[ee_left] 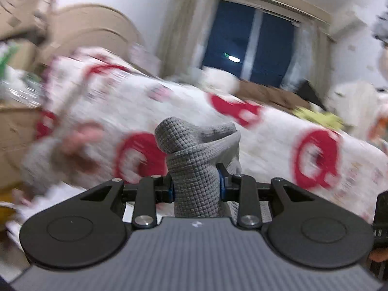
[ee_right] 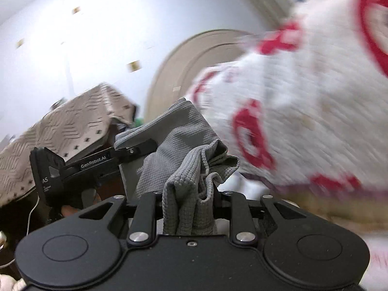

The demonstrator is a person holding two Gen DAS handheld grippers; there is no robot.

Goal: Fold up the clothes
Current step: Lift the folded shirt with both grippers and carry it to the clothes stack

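A grey waffle-knit garment (ee_left: 184,140) is bunched up between the fingers of my left gripper (ee_left: 196,189), which is shut on it. In the right wrist view my right gripper (ee_right: 191,201) is shut on another bunched fold of the same grey garment (ee_right: 174,131). The fabric stretches from there up and left to my left gripper (ee_right: 135,149), seen from the side and clamped on the garment's edge. Both grippers hold the garment in the air above the bed. The lower part of the garment is hidden behind the gripper bodies.
A bed with a white cover with red rings (ee_left: 242,121) fills the middle, with a beige arched headboard (ee_right: 194,55) behind it. A dark window (ee_left: 249,48) is on the far wall. A beige patterned blanket (ee_right: 60,126) lies left. A person (ee_left: 380,48) stands at the right edge.
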